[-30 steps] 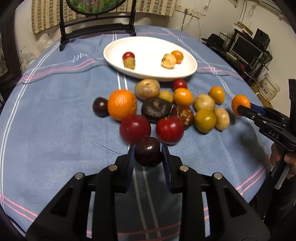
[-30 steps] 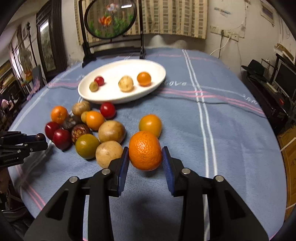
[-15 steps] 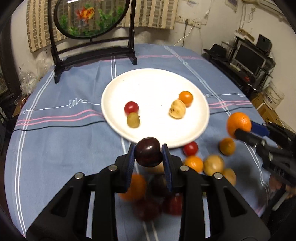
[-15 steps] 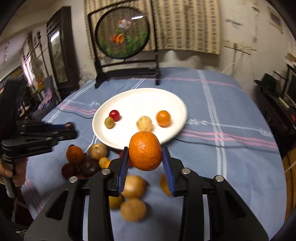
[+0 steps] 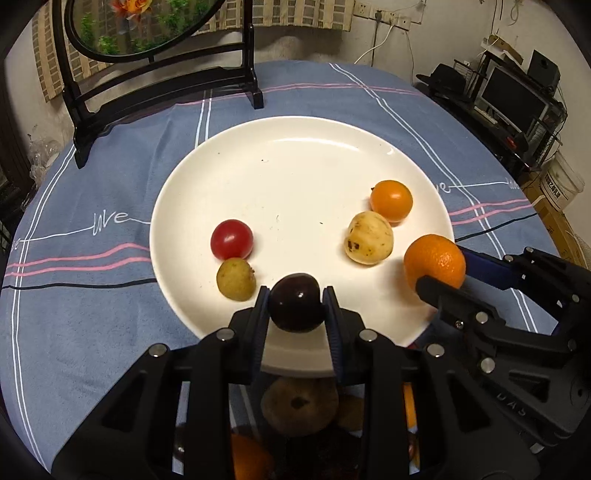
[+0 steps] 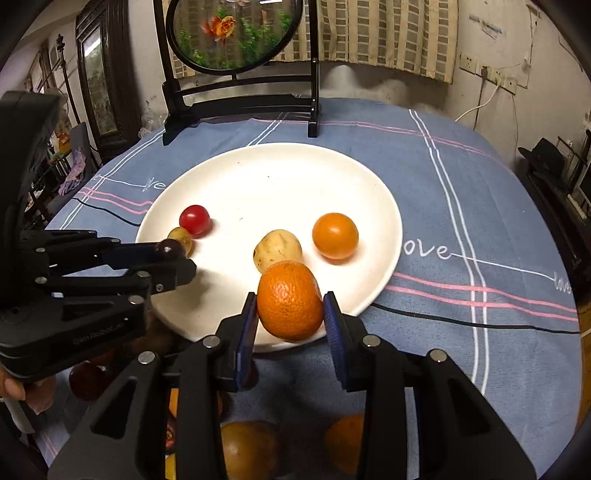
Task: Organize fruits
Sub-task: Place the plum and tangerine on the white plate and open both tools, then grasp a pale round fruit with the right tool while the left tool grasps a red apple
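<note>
My left gripper (image 5: pixel 296 304) is shut on a dark purple plum (image 5: pixel 295 301) and holds it over the near rim of the white plate (image 5: pixel 295 166). My right gripper (image 6: pixel 290 306) is shut on a large orange (image 6: pixel 289 299), also over the plate's near edge (image 6: pixel 384 273). On the plate lie a red cherry tomato (image 5: pixel 231 239), a small olive-yellow fruit (image 5: pixel 235 278), a pale spotted fruit (image 5: pixel 368 237) and a small orange fruit (image 5: pixel 391 200). In the left wrist view the right gripper's orange (image 5: pixel 434 263) shows at the plate's right rim.
Loose fruits lie on the blue cloth under and behind both grippers, among them a brown one (image 5: pixel 299 404) and a yellow-brown one (image 6: pixel 247 448). A dark wooden stand with a round fish picture (image 6: pixel 236 33) rises behind the plate. A hand (image 6: pixel 11 387) holds the left gripper.
Both grippers have travelled forward from over the fruit pile to the plate's near rim, each still carrying its fruit. The plate now fills the middle of both views.
</note>
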Demonstrator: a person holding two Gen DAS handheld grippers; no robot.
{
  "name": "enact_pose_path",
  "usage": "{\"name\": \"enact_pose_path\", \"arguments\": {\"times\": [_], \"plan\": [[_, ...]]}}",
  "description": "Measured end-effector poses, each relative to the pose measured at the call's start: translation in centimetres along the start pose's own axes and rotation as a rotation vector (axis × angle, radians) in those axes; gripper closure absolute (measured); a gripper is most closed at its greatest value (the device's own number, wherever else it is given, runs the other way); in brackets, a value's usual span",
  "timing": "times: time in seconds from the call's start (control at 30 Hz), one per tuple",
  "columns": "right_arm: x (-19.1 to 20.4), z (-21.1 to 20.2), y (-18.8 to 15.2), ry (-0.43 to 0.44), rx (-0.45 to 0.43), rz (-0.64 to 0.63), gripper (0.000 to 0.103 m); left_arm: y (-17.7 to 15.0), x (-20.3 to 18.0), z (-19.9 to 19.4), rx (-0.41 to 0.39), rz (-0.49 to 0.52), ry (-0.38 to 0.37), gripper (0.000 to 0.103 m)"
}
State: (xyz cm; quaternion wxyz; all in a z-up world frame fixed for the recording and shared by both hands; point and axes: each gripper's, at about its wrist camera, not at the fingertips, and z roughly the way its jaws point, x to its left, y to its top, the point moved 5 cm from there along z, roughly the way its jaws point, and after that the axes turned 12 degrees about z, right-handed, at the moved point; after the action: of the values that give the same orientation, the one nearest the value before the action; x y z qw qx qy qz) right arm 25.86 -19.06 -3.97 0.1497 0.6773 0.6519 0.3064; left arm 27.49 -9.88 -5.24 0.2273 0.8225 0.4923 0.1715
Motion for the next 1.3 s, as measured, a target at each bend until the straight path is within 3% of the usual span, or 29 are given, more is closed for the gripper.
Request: {"name": "enact_pose_path", "arguments": {"times": [0.13,0.2,0.27,0.3,0.5,0.57,0.73,0.77,0.8,0.83,1.3], "plan": [[0.2,0.9,0.2,-0.036,0.019,-0.018,0.066,0.2,0.2,1.0,0.019,-0.007,0.012,0.073],[0.4,1.3,0.1,-0.04,0.031,-0.029,0.061,0.3,0.5,1.3,0.03,-0.018,0.014,0.072],[0.4,1.1,0.4,-0.044,0.018,-0.021,0.057,0.2,0.5,1.2,0.032,-0.014,0.012,0.064],[0.5,0.8,0.5,-0.04,0.012,-0.019,0.057,0.2,0.4,0.9,0.022,-0.009,0.018,0.055],[0.5,-1.5,0.1,-0.039,-0.023,-0.012,0.056,-0.3,0.8,-1.7,-0.023,0.0,0.035,0.046],[0.2,-2.5,-0.4,-0.04,-0.032,-0.003,0.056,-1.0,1.2,-2.8,-0.032,-0.006,0.049,0.038],[-1.2,-4.9,-2.4,-0.053,-0.055,0.03,0.056,-3.4,2.1,-5.2,-0.05,-0.011,0.088,0.029],[-1.6,-5.4,-3.0,-0.051,-0.054,0.044,0.053,-4.0,2.3,-5.6,-0.053,-0.018,0.09,0.028],[-1.9,-5.8,-3.5,-0.05,-0.057,0.055,0.04,-4.8,2.3,-6.1,-0.054,-0.022,0.09,0.028],[-2.4,-6.5,-4.0,-0.053,-0.075,0.077,0.037,-5.5,2.4,-6.5,-0.054,-0.025,0.089,0.028],[-5.0,-10.2,-10.5,-0.054,-0.096,0.183,0.037,-13.4,2.1,-8.7,-0.026,-0.077,0.06,0.024]]}}
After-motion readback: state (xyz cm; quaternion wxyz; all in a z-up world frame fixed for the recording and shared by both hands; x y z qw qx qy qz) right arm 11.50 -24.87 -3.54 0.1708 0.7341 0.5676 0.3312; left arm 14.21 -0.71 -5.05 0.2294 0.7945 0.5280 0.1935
